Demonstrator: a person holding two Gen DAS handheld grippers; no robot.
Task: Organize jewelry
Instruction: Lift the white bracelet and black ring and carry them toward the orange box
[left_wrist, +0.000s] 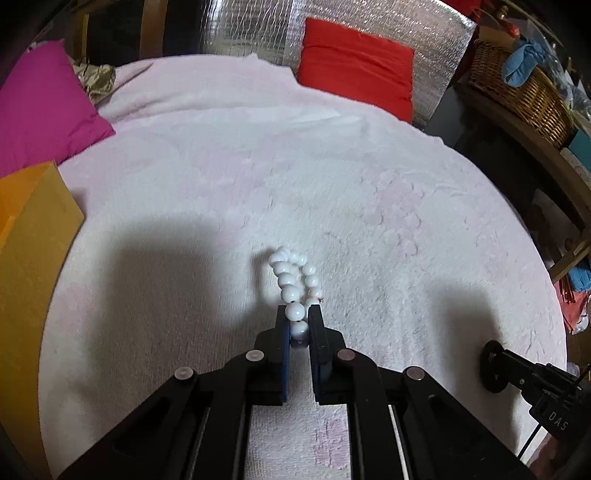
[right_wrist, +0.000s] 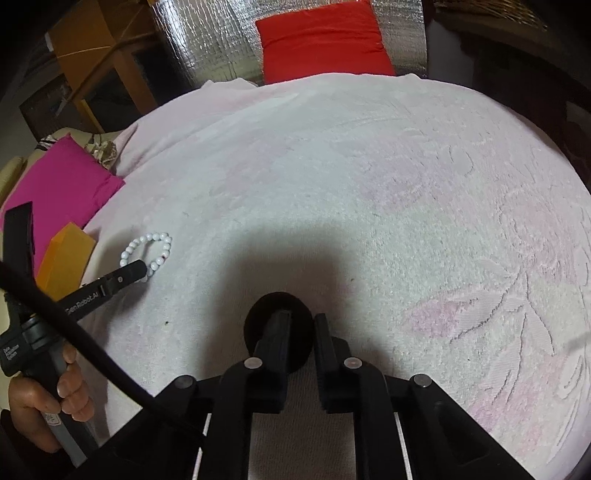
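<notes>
Jaws of the left gripper (left_wrist: 299, 314) were shut on the white bead bracelet (left_wrist: 293, 284), pinching a couple of beads so the loop could likely be lifted. Most of the bracelet lay on the pale pink blanket (left_wrist: 332, 184). The right gripper's (right_wrist: 299, 321) jaws were closed on a round black thing (right_wrist: 273, 317), maybe a holder; I could not tell. An orange box (left_wrist: 29, 240) sat near, perhaps for the jewelry.
</notes>
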